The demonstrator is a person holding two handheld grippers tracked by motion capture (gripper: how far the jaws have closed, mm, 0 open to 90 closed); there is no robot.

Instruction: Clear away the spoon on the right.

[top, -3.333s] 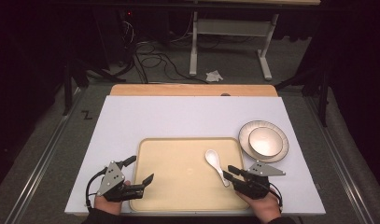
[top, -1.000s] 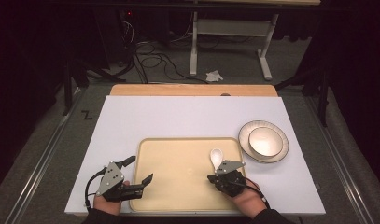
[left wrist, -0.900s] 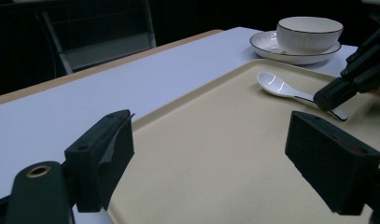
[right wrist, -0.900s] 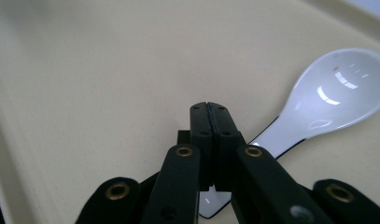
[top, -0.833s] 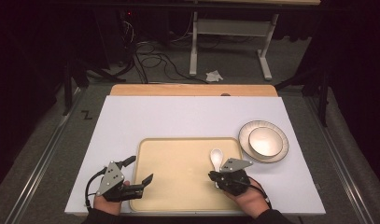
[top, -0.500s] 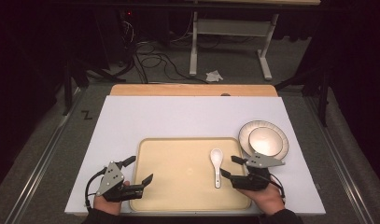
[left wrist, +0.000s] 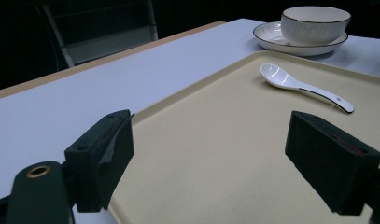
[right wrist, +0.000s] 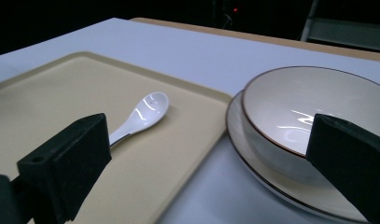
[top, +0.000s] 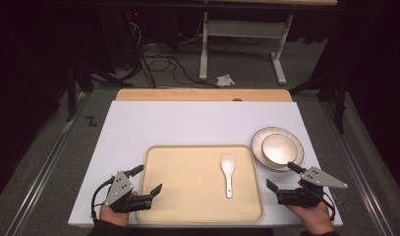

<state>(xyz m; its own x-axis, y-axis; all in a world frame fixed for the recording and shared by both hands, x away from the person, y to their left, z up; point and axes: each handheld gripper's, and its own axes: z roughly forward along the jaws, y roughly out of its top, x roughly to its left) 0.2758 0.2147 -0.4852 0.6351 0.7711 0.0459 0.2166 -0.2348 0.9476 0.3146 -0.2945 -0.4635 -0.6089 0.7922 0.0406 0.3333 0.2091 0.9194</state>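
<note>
A white spoon [top: 228, 174] lies on the beige tray [top: 187, 196], right of its middle, handle toward the front edge. A white bowl [top: 278, 148] sits in a plate [top: 259, 142] just off the tray's right rim. My right gripper [top: 282, 177] is open at the tray's front right corner, between the spoon [right wrist: 141, 114] and the bowl [right wrist: 313, 107], touching neither. My left gripper [top: 147, 180] is open over the tray's front left corner, with the tray's left rim [left wrist: 145, 116] between its jaws. From there the spoon [left wrist: 299, 84] and bowl [left wrist: 315, 23] lie farther off.
The tray rests on a white table top [top: 187, 123] with a wooden strip [top: 202, 95] along its far edge. Beyond the table are a dark floor, cables [top: 163, 64] and a metal frame [top: 242, 34].
A second ago my right gripper was over the spoon on the tray. It has drawn back to the right and front, and the spoon stays lying on the tray. The left gripper has not moved.
</note>
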